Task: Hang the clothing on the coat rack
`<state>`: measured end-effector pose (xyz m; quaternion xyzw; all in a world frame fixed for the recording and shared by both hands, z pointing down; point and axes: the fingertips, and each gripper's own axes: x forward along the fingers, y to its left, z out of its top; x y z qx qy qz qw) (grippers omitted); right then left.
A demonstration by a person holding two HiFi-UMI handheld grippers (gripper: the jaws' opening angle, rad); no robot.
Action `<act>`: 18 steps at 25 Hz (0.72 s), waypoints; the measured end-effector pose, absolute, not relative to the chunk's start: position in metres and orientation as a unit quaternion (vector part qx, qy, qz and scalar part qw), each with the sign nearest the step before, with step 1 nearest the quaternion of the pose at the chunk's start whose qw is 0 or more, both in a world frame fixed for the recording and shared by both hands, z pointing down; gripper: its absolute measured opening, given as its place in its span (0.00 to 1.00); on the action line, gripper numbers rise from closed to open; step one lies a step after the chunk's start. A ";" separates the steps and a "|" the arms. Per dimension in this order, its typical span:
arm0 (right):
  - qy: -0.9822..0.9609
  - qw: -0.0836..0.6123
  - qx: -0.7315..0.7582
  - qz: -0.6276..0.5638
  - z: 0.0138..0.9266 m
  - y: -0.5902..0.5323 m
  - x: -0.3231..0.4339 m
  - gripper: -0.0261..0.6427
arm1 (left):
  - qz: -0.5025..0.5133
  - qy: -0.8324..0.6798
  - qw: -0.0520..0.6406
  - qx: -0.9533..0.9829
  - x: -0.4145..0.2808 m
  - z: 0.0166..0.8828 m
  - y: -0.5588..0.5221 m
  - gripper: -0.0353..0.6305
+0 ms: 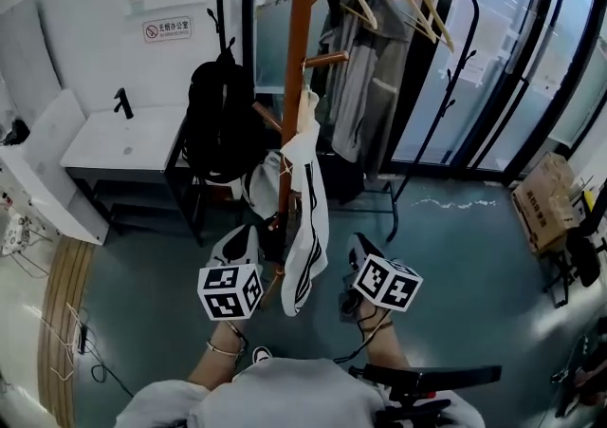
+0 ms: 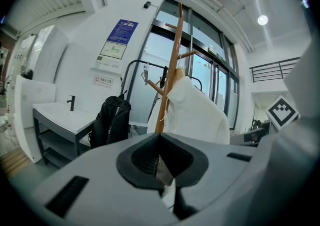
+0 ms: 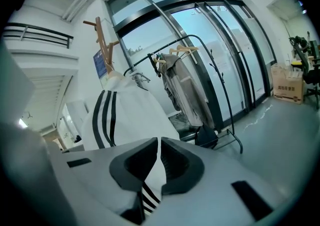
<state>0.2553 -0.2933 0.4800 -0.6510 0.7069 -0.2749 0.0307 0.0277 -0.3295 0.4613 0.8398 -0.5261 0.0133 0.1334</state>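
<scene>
White jacket (image 1: 305, 217) with black stripes hangs from a peg of the wooden coat rack (image 1: 299, 37), draped down the pole between both grippers. Left gripper (image 2: 159, 142) has its jaws pinched together on a thin fold of the jacket's lower edge; right gripper (image 3: 158, 150) jaws are narrow, clamped on the striped hem. Black backpack (image 1: 218, 122) sits just left of the rack, and a garment rail (image 1: 446, 65) with grey coats stands behind

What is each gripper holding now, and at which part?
Both pinch the white jacket on the coat rack: the right gripper its black-striped lower part, the left gripper, it seems, a plain white fold.
</scene>
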 end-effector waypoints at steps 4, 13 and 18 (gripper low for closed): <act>0.708 0.030 -0.651 -0.273 0.483 -0.284 0.260 0.09 | 0.019 -0.531 0.131 0.837 0.033 0.462 -0.317 0.06; 0.728 -0.018 -0.651 -0.214 0.477 -0.281 0.255 0.07 | 0.024 -0.541 0.126 0.831 0.033 0.460 -0.304 0.06; 0.734 -0.024 -0.644 -0.213 0.478 -0.284 0.247 0.07 | 0.025 -0.545 0.125 0.829 0.028 0.459 -0.303 0.06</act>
